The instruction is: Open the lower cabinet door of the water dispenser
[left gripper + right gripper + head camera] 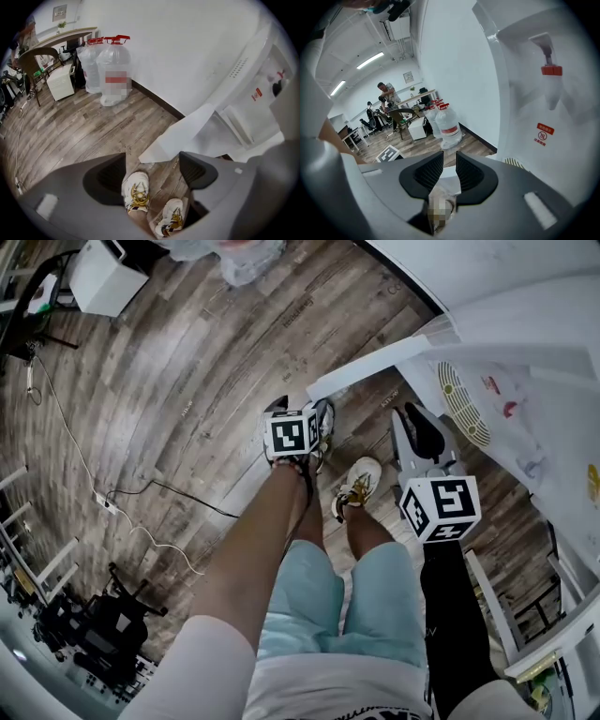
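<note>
The lower cabinet door (375,367) already stands swung out from the water dispenser (525,381). It reads as a white panel jutting over the wood floor (187,381).

From the left gripper (152,166), the door lies ahead and to the right. Its long axis runs from the hinge side at the dispenser's base out to a free corner just forward of this gripper's jaws. Those jaws are spread wide with nothing between them. Through the gap only the person's shoes (136,190) and the floorboards show.

The right gripper (449,171) has its jaws drawn almost together, with only a thin slit left and nothing visibly clamped. It faces the dispenser's front, so the tap (551,70) lies up and to its right. The door lies below and forward of it, nearer the hinge end.

Of the two, the left gripper looks nearer the door's free edge and the right one nearer the dispenser body. Neither touches the door.

The opening seems largely done. Any wider swing would probably fall to the left gripper, pushing the free edge away to its left.
</note>
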